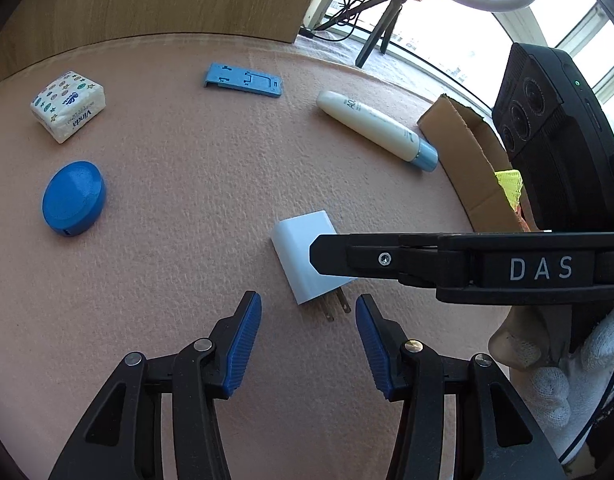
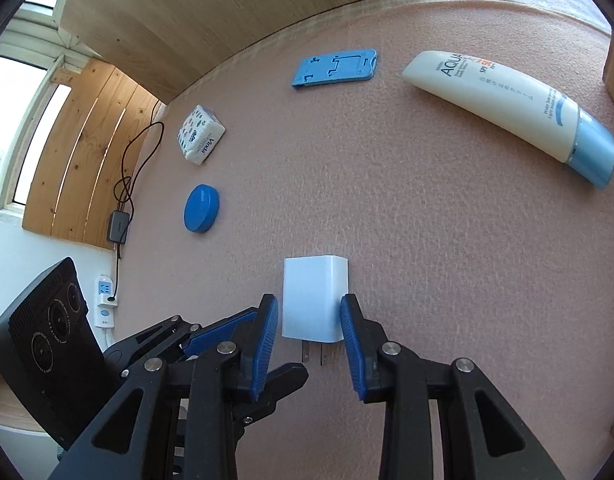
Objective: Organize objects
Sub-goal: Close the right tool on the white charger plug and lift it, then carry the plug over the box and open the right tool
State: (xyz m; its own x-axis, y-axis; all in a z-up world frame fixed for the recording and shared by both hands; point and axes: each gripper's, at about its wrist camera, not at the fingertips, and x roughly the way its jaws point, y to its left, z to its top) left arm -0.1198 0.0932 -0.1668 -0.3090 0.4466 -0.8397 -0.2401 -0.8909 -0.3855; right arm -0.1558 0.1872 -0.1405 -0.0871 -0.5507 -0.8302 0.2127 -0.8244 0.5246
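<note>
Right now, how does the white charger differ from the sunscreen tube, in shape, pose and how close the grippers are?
The white charger is a squat block with metal prongs; the sunscreen tube is long, cream and tapered, with a light blue cap. The charger sits between the open fingers of the right gripper, prongs toward it, while the tube lies diagonally farther off, beside the cardboard box, with no gripper near. Both lie flat on the pink mat.

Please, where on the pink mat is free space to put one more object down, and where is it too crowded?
The largest bare patch lies mid-mat, bordered by the blue round case, phone stand, sunscreen tube and white charger. A smaller patch lies between the tissue pack and the stand. Crowded: around the charger, where the right gripper straddles it and the left gripper is near.
</note>
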